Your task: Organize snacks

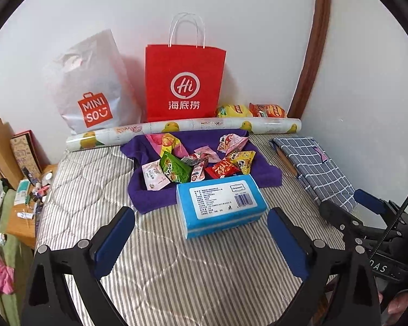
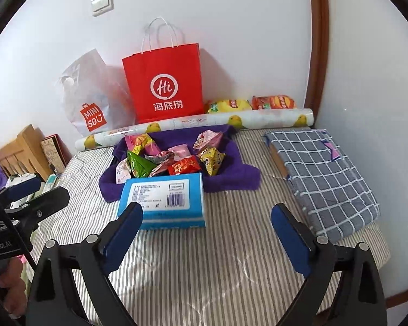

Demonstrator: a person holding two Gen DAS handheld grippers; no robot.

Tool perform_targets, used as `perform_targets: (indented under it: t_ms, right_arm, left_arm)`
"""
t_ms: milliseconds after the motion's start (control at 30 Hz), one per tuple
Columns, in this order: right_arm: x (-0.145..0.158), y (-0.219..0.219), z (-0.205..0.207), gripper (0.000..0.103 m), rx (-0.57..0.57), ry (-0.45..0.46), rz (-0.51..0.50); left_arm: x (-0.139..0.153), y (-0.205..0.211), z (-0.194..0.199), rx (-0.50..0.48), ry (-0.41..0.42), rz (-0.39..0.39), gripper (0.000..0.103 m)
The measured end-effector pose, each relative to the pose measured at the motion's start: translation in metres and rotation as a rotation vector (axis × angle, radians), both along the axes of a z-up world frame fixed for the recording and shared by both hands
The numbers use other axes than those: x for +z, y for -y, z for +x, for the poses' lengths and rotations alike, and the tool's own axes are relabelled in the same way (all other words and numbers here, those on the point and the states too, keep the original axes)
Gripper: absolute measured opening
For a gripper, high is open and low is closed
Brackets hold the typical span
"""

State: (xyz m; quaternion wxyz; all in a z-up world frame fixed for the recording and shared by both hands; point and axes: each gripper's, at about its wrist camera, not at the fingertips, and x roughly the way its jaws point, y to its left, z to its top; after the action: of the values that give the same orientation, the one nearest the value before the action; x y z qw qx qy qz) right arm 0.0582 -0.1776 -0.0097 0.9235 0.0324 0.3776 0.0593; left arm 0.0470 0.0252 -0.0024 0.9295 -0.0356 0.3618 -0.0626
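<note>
Several small snack packets point(image 1: 195, 160) point(image 2: 171, 157) lie in a heap on a purple towel point(image 1: 149, 198) point(image 2: 231, 176) on the striped bed. A blue tissue pack point(image 1: 220, 206) point(image 2: 163, 203) lies at the towel's near edge. A red paper bag point(image 1: 183, 81) point(image 2: 164, 87) and a white MINISO bag point(image 1: 92, 89) point(image 2: 92, 103) stand against the wall behind. Two chip bags point(image 1: 251, 110) point(image 2: 251, 103) lie right of the red bag. My left gripper point(image 1: 201, 231) is open and empty, short of the tissue pack. My right gripper point(image 2: 206, 225) is open and empty, to the right of the left one.
A roll of duck-print paper point(image 1: 182, 130) point(image 2: 193, 125) lies between bags and towel. A folded grey checked cloth point(image 1: 315, 168) point(image 2: 323, 174) lies on the bed's right side by the wall. A cluttered wooden bedside table point(image 1: 21, 217) stands left.
</note>
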Motion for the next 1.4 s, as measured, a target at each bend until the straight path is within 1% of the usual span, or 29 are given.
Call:
perform_targets:
  t_ms: [100,233,367,500,867,1400]
  right_arm:
    - [0.003,0.005,-0.013,0.103,-0.003,0.021,0.002]
    - [0.004,0.01,-0.024,0.103,-0.025,0.029,-0.041]
    - [0.003,0.015,-0.032,0.103,-0.031,0.024,-0.025]
    - [0.003,0.016,-0.038,0.103,-0.023,0.028,-0.026]
    - [0.006,0.014,-0.042,0.103,-0.026,0.037,-0.026]
    - [0.007,0.01,-0.044,0.103,-0.026,0.042,-0.033]
  left_arm:
    - [0.003,0.004,-0.013,0.008,0.014,0.009,0.1]
    - [0.006,0.008,-0.024,0.023,0.019,0.016,0.1]
    - [0.008,0.014,-0.031,0.026,0.03,0.044,0.1]
    - [0.009,0.018,-0.037,0.025,0.032,0.048,0.1]
    - [0.009,0.014,-0.04,0.051,0.029,0.049,0.1]
    - [0.01,0.014,-0.041,0.045,0.029,0.044,0.1]
